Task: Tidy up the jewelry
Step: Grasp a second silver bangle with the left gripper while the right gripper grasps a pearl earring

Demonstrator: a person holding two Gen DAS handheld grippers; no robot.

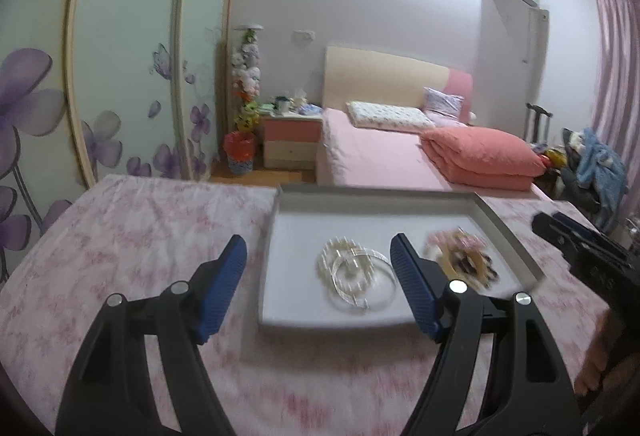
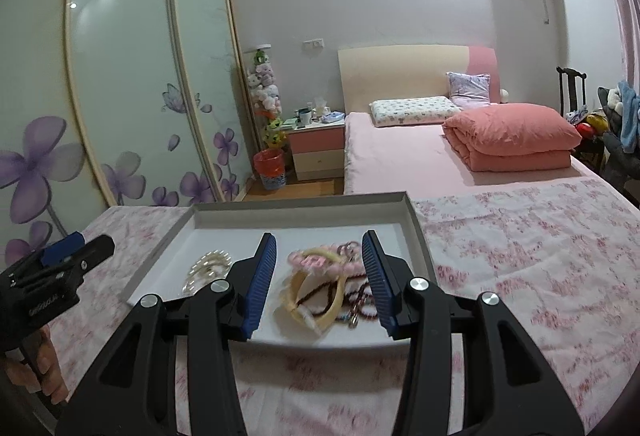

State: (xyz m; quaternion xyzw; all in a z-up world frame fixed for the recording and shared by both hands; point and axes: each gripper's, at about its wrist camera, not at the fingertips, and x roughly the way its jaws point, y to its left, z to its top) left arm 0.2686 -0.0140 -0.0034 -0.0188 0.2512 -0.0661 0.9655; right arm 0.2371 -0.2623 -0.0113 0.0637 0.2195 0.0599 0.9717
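A shallow grey tray [image 1: 508, 232] [image 2: 416, 224] lies on the pink floral cloth. In it lie a pearl and clear-bangle heap [image 1: 354, 272] [image 2: 208, 266] on the left and a tangle of pink beads, a cream bangle and dark bead strings [image 1: 464, 256] [image 2: 320, 284] on the right. My left gripper [image 1: 318, 252] is open and empty, above the tray's left edge, near the pearls. My right gripper [image 2: 320, 250] is open and empty, its fingers on either side of the pink and cream tangle; whether it touches is unclear. Each gripper shows at the other view's edge [image 1: 576, 248] [image 2: 68, 260].
The floral cloth [image 1: 140, 228] [image 2: 540, 236] covers the surface around the tray. Beyond are a pink bed [image 2: 400, 156] with a folded quilt [image 2: 516, 140], a nightstand [image 2: 318, 152], a red bin [image 2: 272, 168] and sliding wardrobe doors [image 2: 120, 96].
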